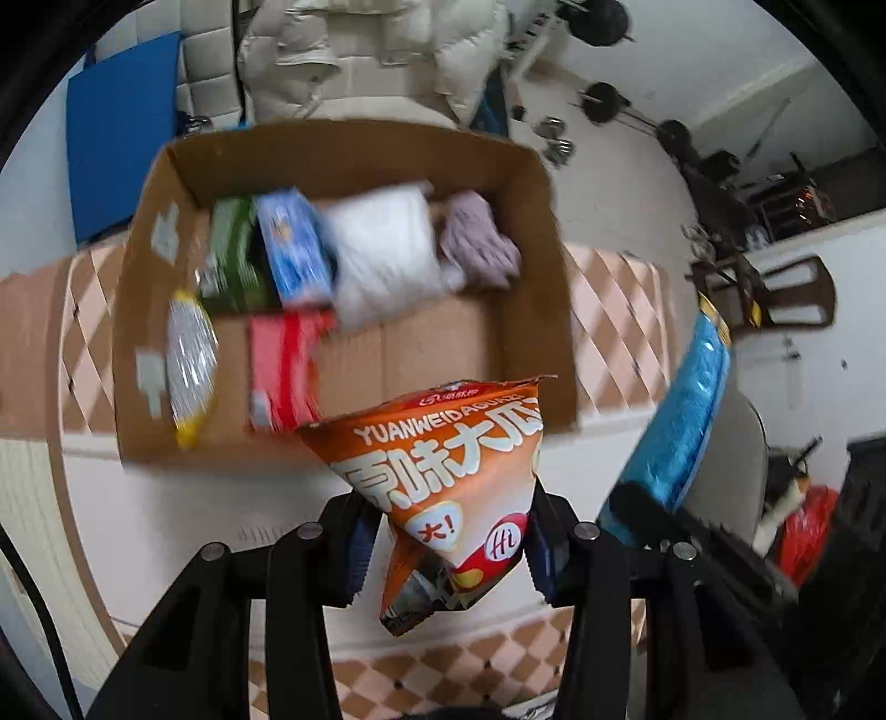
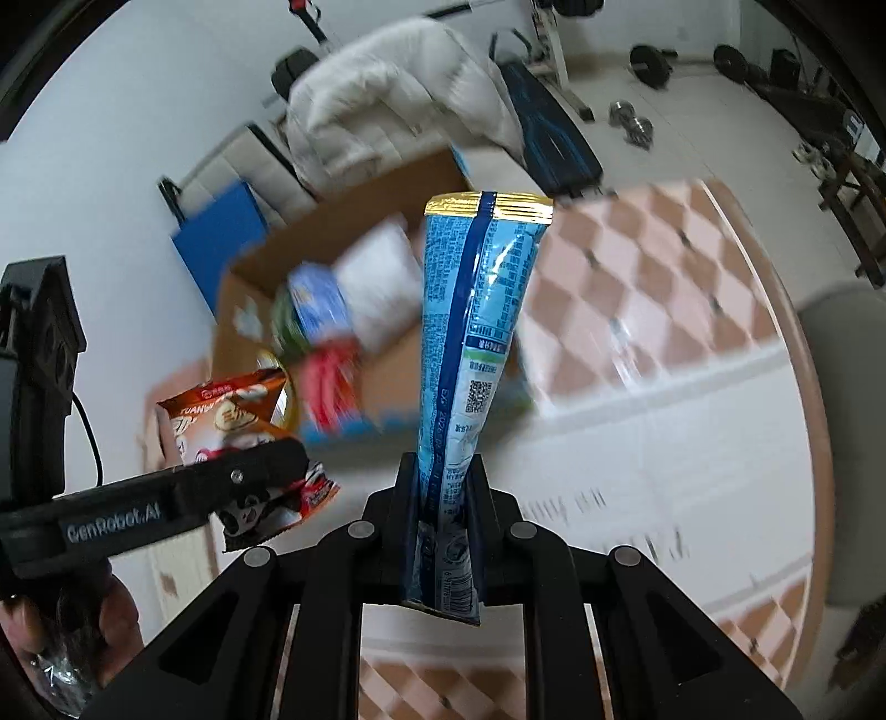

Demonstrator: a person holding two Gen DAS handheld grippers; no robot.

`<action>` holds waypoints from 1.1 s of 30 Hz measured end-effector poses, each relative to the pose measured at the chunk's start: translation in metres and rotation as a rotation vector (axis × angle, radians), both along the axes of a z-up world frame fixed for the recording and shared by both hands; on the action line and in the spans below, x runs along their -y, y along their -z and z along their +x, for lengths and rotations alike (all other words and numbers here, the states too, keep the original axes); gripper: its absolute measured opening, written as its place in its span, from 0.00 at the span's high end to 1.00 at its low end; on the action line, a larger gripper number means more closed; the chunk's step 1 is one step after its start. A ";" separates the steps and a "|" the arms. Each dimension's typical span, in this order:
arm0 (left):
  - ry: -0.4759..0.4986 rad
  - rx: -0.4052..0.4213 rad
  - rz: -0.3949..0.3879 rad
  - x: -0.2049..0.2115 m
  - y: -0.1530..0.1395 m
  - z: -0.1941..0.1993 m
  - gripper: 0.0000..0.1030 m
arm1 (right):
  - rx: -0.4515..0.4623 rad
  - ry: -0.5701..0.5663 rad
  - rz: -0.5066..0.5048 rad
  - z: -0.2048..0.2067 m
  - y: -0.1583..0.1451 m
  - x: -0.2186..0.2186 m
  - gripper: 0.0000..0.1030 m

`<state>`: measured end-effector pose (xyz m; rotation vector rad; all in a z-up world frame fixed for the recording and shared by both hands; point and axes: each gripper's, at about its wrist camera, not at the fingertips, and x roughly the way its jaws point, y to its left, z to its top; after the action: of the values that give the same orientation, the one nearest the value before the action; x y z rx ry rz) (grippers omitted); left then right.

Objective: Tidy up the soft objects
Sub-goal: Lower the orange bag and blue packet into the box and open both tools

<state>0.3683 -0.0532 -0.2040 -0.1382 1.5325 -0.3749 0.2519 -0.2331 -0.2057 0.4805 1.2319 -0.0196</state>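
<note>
My left gripper [image 1: 451,545] is shut on an orange snack bag [image 1: 459,465] and holds it in the air just before the near wall of an open cardboard box [image 1: 531,232]. The bag also shows in the right wrist view [image 2: 232,421]. My right gripper [image 2: 441,498] is shut on a tall blue snack bag [image 2: 476,310] with a gold top seal, held upright above the table; it shows at the right of the left wrist view [image 1: 686,410]. The box holds a white pillow pack [image 1: 387,255], a purple cloth [image 1: 476,238], blue, green and red packs and a silver bag [image 1: 191,354].
The box stands on a round table with a checkered pink and white cloth [image 1: 614,310]. Behind it are a chair with a white padded jacket [image 1: 343,50], a blue mat [image 1: 122,127], and gym weights on the floor [image 1: 603,99]. A wooden chair [image 1: 775,288] stands at the right.
</note>
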 end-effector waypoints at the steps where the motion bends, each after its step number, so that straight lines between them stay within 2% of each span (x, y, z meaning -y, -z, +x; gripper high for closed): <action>1: -0.014 -0.028 -0.003 0.000 0.008 0.015 0.59 | 0.003 0.012 0.019 0.018 0.001 -0.002 0.84; 5: -0.021 -0.150 0.021 0.006 0.052 0.060 0.59 | -0.026 0.049 0.050 0.071 0.021 -0.007 0.84; 9: 0.014 -0.211 0.074 0.020 0.082 0.071 0.59 | -0.078 0.070 0.034 0.106 0.050 -0.009 0.84; 12: 0.021 -0.221 0.111 0.022 0.092 0.077 0.57 | -0.118 0.060 0.016 0.121 0.071 -0.013 0.85; 15: 0.048 -0.278 0.117 0.025 0.102 0.080 0.56 | -0.162 0.035 0.007 0.131 0.088 -0.014 0.84; 17: 0.051 -0.297 0.122 0.025 0.106 0.081 0.49 | -0.204 0.002 -0.012 0.137 0.098 -0.016 0.81; 18: 0.056 -0.295 0.122 0.025 0.103 0.081 0.46 | -0.215 -0.014 -0.029 0.137 0.101 -0.017 0.74; 19: 0.051 -0.280 0.132 0.024 0.102 0.082 0.43 | -0.225 -0.032 -0.043 0.139 0.103 -0.018 0.58; 21: 0.048 -0.267 0.129 0.022 0.097 0.082 0.36 | -0.233 -0.046 -0.052 0.141 0.102 -0.019 0.39; 22: 0.050 -0.257 0.131 0.021 0.093 0.082 0.34 | -0.233 -0.058 -0.060 0.142 0.101 -0.020 0.34; 30: 0.059 -0.107 0.184 0.002 0.061 0.062 0.28 | -0.232 -0.108 -0.146 0.140 0.082 -0.020 0.31; 32: 0.053 -0.067 0.209 -0.004 0.057 0.059 0.28 | -0.227 -0.121 -0.167 0.137 0.077 -0.021 0.21; 33: 0.049 -0.039 0.224 -0.006 0.055 0.055 0.27 | -0.223 -0.126 -0.178 0.135 0.075 -0.021 0.13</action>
<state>0.4235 -0.0472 -0.2585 0.0677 1.6076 -0.2384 0.3866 -0.2120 -0.2804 0.2496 1.4629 -0.0761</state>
